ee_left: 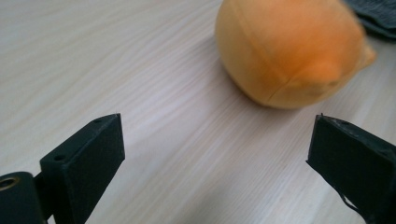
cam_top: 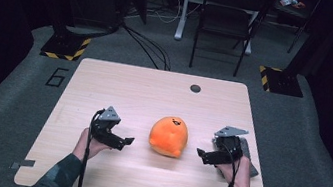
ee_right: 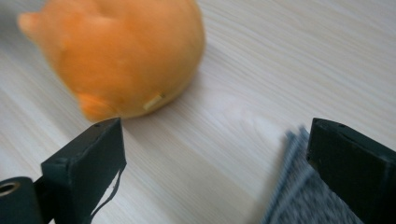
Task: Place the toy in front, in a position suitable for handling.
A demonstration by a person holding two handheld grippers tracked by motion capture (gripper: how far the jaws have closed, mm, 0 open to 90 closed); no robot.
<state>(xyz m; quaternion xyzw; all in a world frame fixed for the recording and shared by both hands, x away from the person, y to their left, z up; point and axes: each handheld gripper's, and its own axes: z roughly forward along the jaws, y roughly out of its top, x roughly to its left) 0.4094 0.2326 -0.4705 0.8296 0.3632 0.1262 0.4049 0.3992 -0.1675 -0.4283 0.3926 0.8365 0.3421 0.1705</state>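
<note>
Left claw (cam_top: 129, 141), right claw (cam_top: 199, 153) both released; orange plush toy (cam_top: 169, 135) between them, untouched.

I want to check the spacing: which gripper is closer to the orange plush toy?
Left, though only slightly. The left gripper sits open just left of the orange plush toy; the right gripper, also open, sits right of it.

**A rigged-up lab space**

A lone wooden table (cam_top: 154, 91) stands on grey carpet. At twelve o'clock cables (cam_top: 147, 45) trail past a folding chair (cam_top: 226, 22); at ten and two, stand bases with hazard-striped tape (cam_top: 65, 47); a taped "6" (cam_top: 57, 76) marks the floor.
</note>
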